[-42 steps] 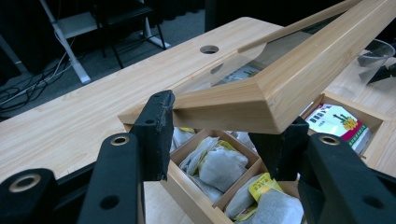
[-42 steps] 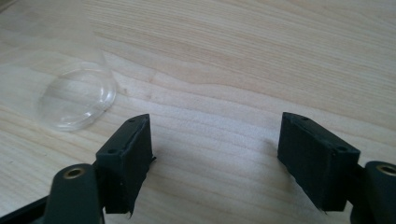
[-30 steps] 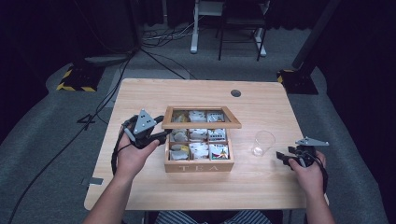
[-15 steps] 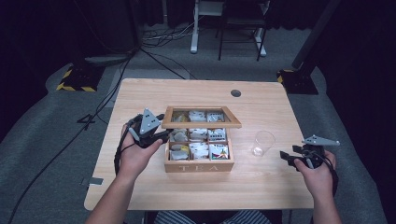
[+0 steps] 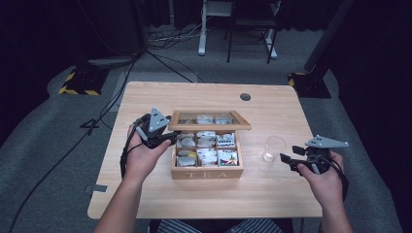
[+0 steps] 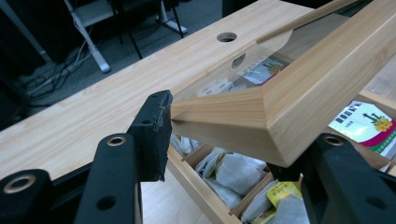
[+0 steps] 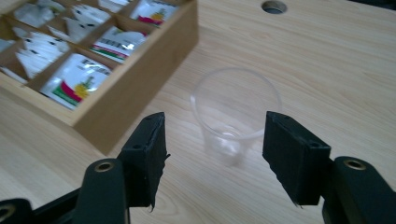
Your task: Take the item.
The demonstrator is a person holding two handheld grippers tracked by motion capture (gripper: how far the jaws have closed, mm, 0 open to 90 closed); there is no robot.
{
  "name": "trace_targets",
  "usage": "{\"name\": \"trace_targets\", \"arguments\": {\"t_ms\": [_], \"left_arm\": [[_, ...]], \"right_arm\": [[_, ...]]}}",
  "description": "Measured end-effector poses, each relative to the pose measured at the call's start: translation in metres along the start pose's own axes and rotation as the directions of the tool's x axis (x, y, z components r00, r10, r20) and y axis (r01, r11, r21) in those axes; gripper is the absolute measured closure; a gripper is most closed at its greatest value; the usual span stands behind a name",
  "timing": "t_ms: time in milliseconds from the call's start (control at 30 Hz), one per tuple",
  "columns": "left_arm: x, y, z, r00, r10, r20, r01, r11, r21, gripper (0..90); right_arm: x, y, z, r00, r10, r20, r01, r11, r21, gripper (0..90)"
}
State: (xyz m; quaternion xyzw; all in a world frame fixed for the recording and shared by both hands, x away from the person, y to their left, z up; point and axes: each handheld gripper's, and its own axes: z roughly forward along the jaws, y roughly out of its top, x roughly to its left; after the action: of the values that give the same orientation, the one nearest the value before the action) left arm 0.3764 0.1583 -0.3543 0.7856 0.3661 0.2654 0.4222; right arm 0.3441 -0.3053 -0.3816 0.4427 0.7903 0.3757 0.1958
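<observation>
A wooden tea box [image 5: 206, 172] with several compartments of tea bags stands mid-table, its glass-paned lid [image 5: 209, 127] raised. My left gripper [image 5: 167, 138] is shut on the lid's left front corner. In the left gripper view the jaws [image 6: 233, 126] clamp that wooden corner [image 6: 299, 98] above the tea bags. A clear plastic cup [image 5: 273, 148] stands upright to the right of the box. My right gripper [image 5: 286, 160] hovers just right of the cup, open. Its jaws have just been closing a little, with nothing between them. In the right gripper view the cup [image 7: 236, 107] stands just beyond the fingertips [image 7: 215, 119], beside the box wall [image 7: 140, 88].
The light wooden table [image 5: 272, 194] has a round cable hole [image 5: 245, 96] near its far edge. Bare tabletop lies in front of and behind the box. Dark floor, cables and desk legs lie beyond the table.
The right hand has lifted its gripper slightly beside the cup. The left hand and the raised lid have stayed where they were.
</observation>
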Motion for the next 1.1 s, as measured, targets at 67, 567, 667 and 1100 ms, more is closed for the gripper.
{"name": "trace_targets", "arguments": {"t_ms": [67, 567, 667, 1100], "left_arm": [[-0.001, 0.003, -0.001, 0.9998, -0.021, 0.0, 0.021, 0.9995, 0.024, 48.3], [0.004, 0.002, 0.003, 0.9997, -0.015, 0.02, 0.015, 0.9998, 0.01, 47.2], [0.004, 0.002, 0.004, 0.9998, -0.01, 0.02, 0.009, 1.0, 0.003, 47.2], [0.006, 0.002, 0.003, 0.9996, 0.007, 0.027, -0.007, 1.0, 0.001, 46.8]], "right_arm": [[0.012, 0.008, 0.002, 0.9994, -0.011, -0.034, 0.01, 1.0, -0.017, 40.2], [0.066, 0.039, 0.037, 0.9794, -0.107, -0.171, 0.095, 0.993, -0.075, 39.4], [0.085, 0.046, 0.05, 0.9669, -0.137, -0.215, 0.125, 0.99, -0.071, 40.4], [0.123, 0.055, 0.085, 0.9662, -0.138, -0.218, 0.125, 0.989, -0.073, 27.5]]}}
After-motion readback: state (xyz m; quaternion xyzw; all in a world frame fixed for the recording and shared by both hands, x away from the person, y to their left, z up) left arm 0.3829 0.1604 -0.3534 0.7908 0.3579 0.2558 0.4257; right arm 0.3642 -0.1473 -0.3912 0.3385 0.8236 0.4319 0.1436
